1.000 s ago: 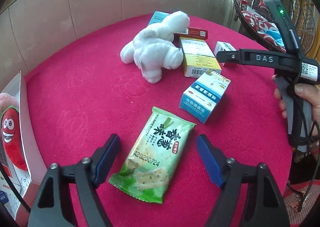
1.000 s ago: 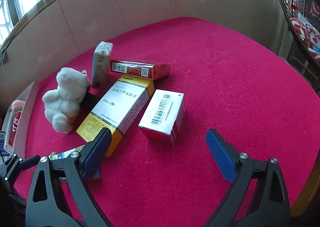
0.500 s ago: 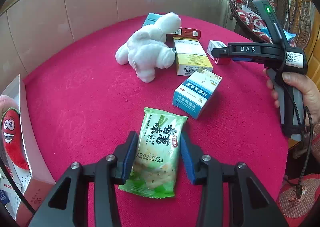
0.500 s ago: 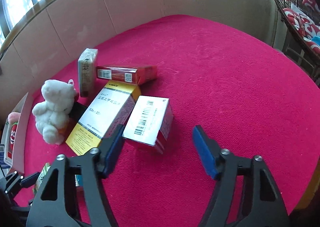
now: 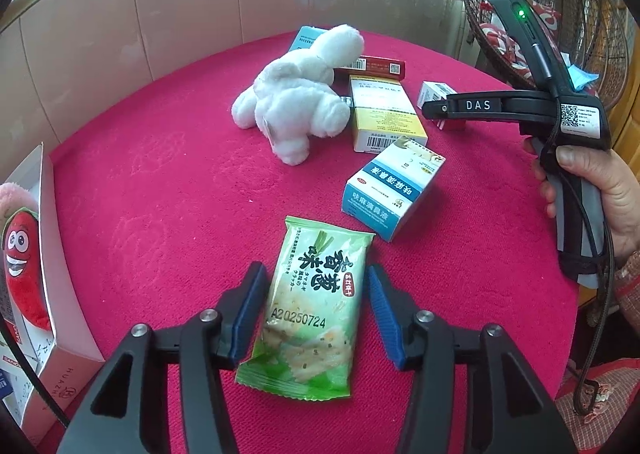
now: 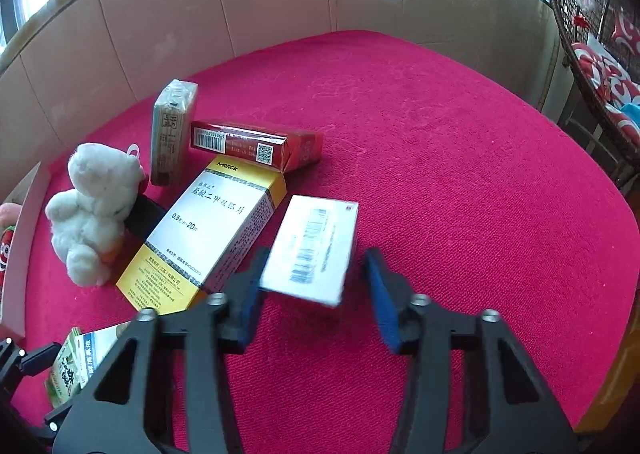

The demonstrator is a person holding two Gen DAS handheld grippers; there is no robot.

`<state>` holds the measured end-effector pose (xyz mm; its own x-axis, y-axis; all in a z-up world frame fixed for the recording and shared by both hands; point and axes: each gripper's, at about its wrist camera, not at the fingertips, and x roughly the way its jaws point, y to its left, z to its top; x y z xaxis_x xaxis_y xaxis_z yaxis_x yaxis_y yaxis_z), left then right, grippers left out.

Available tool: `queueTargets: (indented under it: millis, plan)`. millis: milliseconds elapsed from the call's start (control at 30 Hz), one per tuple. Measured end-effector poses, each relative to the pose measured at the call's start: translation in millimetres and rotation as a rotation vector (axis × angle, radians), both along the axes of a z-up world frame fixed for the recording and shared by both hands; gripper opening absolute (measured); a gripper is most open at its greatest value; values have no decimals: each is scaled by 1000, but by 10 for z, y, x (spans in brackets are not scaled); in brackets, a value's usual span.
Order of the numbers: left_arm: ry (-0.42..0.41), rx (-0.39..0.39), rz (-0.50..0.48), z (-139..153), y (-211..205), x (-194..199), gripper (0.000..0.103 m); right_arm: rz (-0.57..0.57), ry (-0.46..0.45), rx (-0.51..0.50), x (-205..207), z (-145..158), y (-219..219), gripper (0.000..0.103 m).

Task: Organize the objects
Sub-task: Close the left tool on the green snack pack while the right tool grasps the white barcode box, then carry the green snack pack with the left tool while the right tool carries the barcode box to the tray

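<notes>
Your left gripper [image 5: 314, 312] has its pads clamped on the green cracker packet [image 5: 310, 314], low over the red tablecloth [image 5: 160, 181]. Your right gripper [image 6: 316, 288] straddles the white barcode box [image 6: 312, 250] beside the yellow box [image 6: 212, 234]; left pad touches, right pad apart, so fingers not fully closed.

The red-covered counter [image 5: 168, 181] carries one green snack packet [image 5: 316, 310] near its front edge. There are five small cartons: one blue and white [image 5: 394, 193], one yellow and white [image 5: 384, 113], one red [image 5: 374, 67], one white with a barcode [image 6: 312, 250], and one light blue, mostly hidden behind the toy [image 5: 306, 38]. One upright wrapped pack [image 6: 173, 135] stands towards the far left. One white plush animal [image 5: 298, 101] lies among them. At the left edge sits one open box [image 5: 48, 189] holding one red plush toy [image 5: 24, 266]. Two grippers appear, the left gripper [image 5: 314, 314] and the right gripper [image 6: 316, 286].
</notes>
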<state>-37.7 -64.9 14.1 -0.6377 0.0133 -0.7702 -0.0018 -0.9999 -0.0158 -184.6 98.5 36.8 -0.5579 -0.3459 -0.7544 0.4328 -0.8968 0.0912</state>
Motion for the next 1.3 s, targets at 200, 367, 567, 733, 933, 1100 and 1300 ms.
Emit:
queueTargets:
  millis: [200, 367, 567, 733, 933, 1100, 1300]
  plan:
    - [15, -14, -1, 22, 42, 30, 37, -10, -3, -40, 47, 22, 57, 32]
    - [65, -17, 42, 83, -28, 75, 37, -31, 27, -74, 81, 79, 135, 32]
    - [147, -57, 92, 187, -35, 176, 37, -21, 98, -83, 122, 151, 120, 32]
    - [186, -97, 116, 243, -16, 225, 37, 7, 167, -95, 205, 223, 96, 32]
    - [213, -84, 152, 281, -100, 276, 37, 92, 158, -122, 456, 248, -20, 32]
    - [249, -92, 172, 327, -100, 351, 37, 147, 170, -152, 626, 361, -87, 32]
    - [275, -58, 211, 399, -209, 461, 37, 210, 169, -154, 735, 442, -207, 32]
